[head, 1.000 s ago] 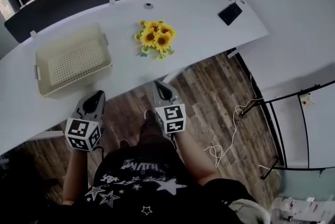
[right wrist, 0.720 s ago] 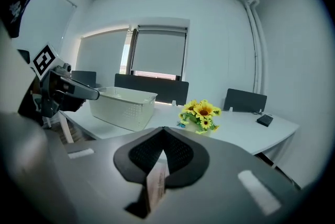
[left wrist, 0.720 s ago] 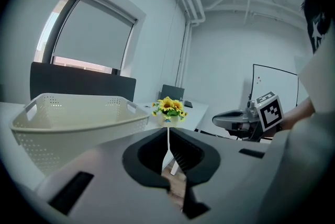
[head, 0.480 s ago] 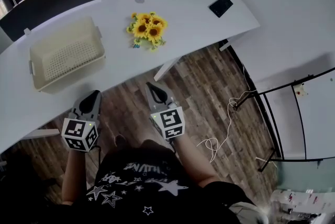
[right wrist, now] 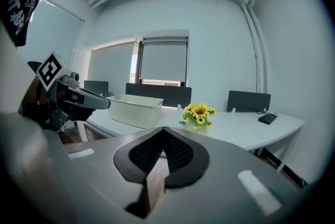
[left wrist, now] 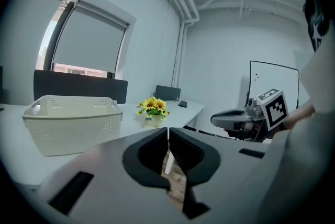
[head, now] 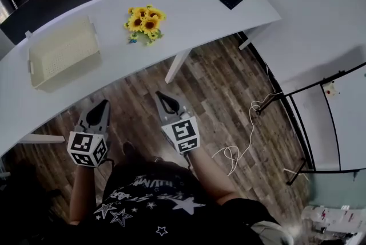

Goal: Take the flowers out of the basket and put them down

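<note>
the flowers [head: 144, 22], a small bunch of yellow sunflowers, stand upright on the white worktop [head: 194, 12], outside the basket [head: 57, 55] and well apart from it, on its right in the head view. the pale perforated basket sits nearer the left end of the worktop and looks empty, though the steep angle does not show every corner of its floor, so that is a likely reading and not a certain one. the left gripper [head: 102, 107] and the right gripper [head: 164, 99] both hover over the wooden floor [head: 217, 83], well short of the worktop's near edge, with their tips pointed toward it. in the left gripper view the jaws stand together with only a hairline seam between them and nothing caught there; in the right gripper view the jaws are pressed fully together and likewise hold nothing. judging by how things lie, the putting-down step is already done: the flowers are out, set down, and free of both grippers. the next move seems to call for little beyond keeping clear of the worktop. if a stem were left in the basket, it would mean stepping in close, spreading one pair of jaws and reaching over the rim.
</note>
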The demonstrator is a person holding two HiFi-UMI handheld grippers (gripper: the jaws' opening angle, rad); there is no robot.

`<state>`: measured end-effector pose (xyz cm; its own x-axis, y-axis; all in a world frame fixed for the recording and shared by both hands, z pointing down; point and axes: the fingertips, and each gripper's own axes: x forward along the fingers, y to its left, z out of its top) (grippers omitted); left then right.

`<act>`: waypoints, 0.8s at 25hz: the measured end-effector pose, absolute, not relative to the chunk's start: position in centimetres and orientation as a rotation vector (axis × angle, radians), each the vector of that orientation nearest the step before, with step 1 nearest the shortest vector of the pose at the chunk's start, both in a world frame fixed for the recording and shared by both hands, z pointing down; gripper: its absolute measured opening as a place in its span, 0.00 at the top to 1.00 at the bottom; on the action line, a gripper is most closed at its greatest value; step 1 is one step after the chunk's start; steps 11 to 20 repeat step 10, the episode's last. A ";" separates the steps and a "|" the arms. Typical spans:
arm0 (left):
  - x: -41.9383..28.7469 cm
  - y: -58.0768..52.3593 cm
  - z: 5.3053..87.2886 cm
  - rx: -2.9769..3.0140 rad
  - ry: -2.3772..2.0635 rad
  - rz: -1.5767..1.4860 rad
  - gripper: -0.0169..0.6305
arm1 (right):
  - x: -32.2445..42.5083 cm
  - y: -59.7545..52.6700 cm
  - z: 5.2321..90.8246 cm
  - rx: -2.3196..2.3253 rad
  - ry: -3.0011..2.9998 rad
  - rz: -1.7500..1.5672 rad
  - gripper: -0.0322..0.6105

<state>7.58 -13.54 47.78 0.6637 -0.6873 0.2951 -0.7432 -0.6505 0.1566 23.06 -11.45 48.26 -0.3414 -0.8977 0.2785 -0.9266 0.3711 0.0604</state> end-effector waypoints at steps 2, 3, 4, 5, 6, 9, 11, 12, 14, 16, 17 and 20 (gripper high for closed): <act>8.5 -12.0 47.3 2.618 -1.173 0.292 0.95 | 23.9 -10.1 48.1 1.607 -2.383 0.157 0.95; 8.9 -11.2 47.1 2.618 -1.184 0.288 0.95 | 24.1 -9.5 48.0 1.599 -2.392 0.156 0.95; 9.2 -10.4 47.0 2.620 -1.196 0.288 0.95 | 24.3 -9.0 47.9 1.590 -2.403 0.155 0.95; 9.4 -9.7 46.8 2.621 -1.209 0.291 0.95 | 24.5 -8.4 47.8 1.582 -2.414 0.154 0.95; 9.6 -9.0 46.7 2.622 -1.224 0.293 0.95 | 24.8 -7.9 47.7 1.576 -2.424 0.154 0.95; 10.0 -6.9 46.4 2.615 -1.271 0.295 0.95 | 25.7 -6.3 47.4 1.570 -2.448 0.163 0.95; 10.2 -6.2 46.4 2.611 -1.287 0.294 0.95 | 26.0 -5.7 47.4 1.569 -2.455 0.169 0.95; 10.2 -6.2 46.4 2.611 -1.287 0.294 0.95 | 26.0 -5.7 47.4 1.569 -2.455 0.169 0.95; 10.2 -6.2 46.4 2.611 -1.287 0.294 0.95 | 26.0 -5.7 47.4 1.569 -2.455 0.169 0.95; 10.2 -6.2 46.4 2.611 -1.287 0.294 0.95 | 26.0 -5.7 47.4 1.569 -2.455 0.169 0.95; 10.2 -6.2 46.4 2.611 -1.287 0.294 0.95 | 26.0 -5.7 47.4 1.569 -2.455 0.169 0.95; 10.2 -6.2 46.4 2.611 -1.287 0.294 0.95 | 26.0 -5.7 47.4 1.569 -2.455 0.169 0.95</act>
